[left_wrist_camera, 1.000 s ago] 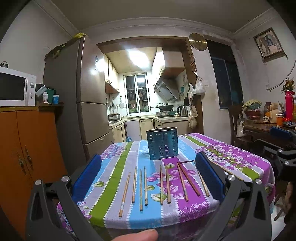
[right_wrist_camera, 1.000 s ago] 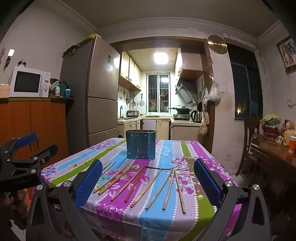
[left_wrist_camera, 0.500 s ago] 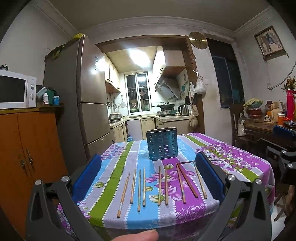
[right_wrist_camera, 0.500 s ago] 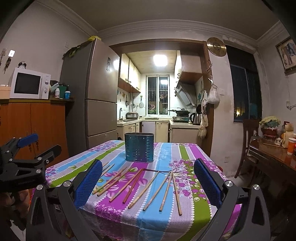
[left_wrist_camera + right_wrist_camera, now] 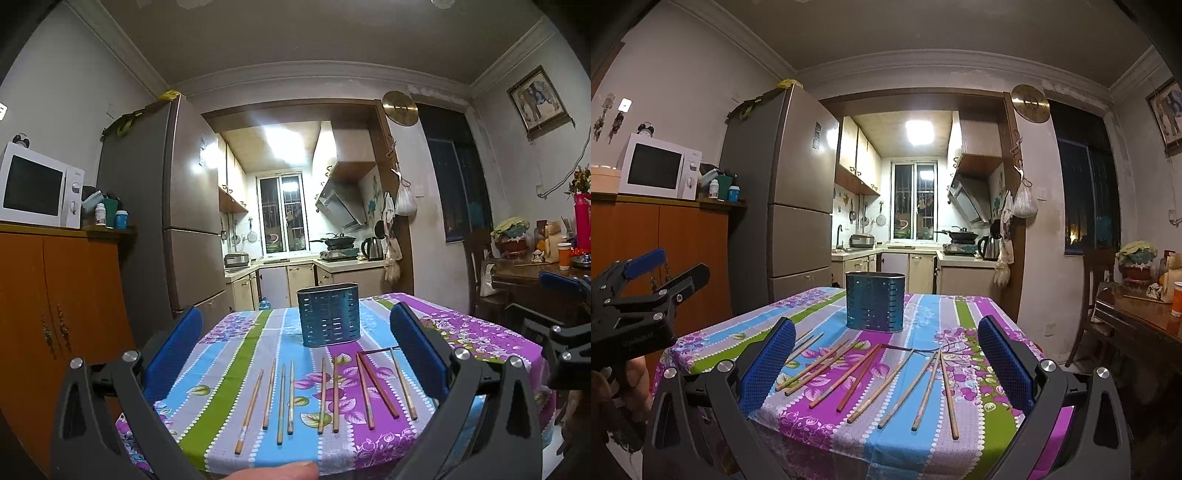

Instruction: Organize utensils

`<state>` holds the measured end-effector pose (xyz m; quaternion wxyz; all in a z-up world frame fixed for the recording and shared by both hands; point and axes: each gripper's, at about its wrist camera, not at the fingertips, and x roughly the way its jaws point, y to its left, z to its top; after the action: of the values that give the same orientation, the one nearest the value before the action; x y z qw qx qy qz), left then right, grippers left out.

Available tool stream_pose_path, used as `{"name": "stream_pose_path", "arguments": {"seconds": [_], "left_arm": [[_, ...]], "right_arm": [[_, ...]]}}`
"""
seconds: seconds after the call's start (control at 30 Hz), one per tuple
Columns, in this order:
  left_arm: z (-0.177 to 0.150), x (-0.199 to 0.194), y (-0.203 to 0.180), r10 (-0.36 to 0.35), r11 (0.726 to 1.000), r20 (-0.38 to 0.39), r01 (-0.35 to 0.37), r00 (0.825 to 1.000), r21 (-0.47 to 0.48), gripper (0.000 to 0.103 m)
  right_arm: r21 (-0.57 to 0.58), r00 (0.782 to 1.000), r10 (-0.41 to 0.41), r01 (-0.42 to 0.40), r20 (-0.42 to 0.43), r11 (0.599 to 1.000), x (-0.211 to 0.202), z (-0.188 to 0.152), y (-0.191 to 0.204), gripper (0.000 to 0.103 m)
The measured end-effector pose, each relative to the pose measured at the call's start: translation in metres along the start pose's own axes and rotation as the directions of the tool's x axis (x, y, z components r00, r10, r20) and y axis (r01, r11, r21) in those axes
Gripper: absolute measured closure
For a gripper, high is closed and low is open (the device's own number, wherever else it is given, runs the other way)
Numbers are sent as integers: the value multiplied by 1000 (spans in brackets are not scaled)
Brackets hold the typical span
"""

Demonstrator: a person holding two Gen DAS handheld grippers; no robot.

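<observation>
chopsticks [image 5: 328,395] lengthwise toward upright holder [image 5: 328,315]

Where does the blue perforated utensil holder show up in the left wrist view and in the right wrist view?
Left wrist view: the blue utensil holder stands just right of centre, behind the row of chopsticks.
Right wrist view: the holder stands just left of centre, beyond the fanned chopsticks.
Shared landmark: the lit kitchen window directly behind it.

chopsticks [image 5: 328,397] in a row on table [image 5: 229,363]; holder [image 5: 328,314] behind them
</observation>
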<state>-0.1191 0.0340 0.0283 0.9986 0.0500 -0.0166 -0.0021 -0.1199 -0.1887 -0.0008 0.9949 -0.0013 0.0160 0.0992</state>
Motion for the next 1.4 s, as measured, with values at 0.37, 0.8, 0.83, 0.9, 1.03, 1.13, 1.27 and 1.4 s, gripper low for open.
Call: {"name": "stream_pose_path", "arguments": {"seconds": [0.37, 0.8, 0.83, 0.9, 1.03, 1.13, 1.27, 1.4], "left_arm": [[1, 3, 2, 2, 1000, 5, -1, 1000, -15, 5], [1, 9, 3, 5, 1000, 4, -5, 1000, -19, 5], [1, 10, 3, 6, 1000, 3, -6, 1000, -18, 5], [1, 10, 4, 5, 1000, 4, -5, 1000, -19, 5], [1, 11, 3, 4, 1000, 2, -4, 1000, -18, 5], [1, 14, 2, -11, 1000, -13, 11, 1000, -18, 5], [2, 19, -2, -29, 1000, -30, 28, 999, -12, 5], [5, 21, -4, -42, 999, -35, 41, 999, -19, 5]], "right_arm": [[1, 1000, -12, 12, 19, 1000, 8, 4, -5, 5], [1, 1000, -14, 14, 22, 1000, 12, 2, -5, 5], [2, 1000, -13, 13, 21, 1000, 12, 2, -5, 5], [0, 1000, -14, 14, 21, 1000, 12, 2, -5, 5], [1, 1000, -9, 9, 21, 1000, 12, 3, -5, 5], [-5, 1000, -6, 7, 16, 1000, 14, 5, -4, 5], [-7, 1000, -6, 6, 14, 1000, 15, 6, -2, 5], [-10, 1000, -7, 7, 11, 1000, 15, 7, -3, 5]]}}
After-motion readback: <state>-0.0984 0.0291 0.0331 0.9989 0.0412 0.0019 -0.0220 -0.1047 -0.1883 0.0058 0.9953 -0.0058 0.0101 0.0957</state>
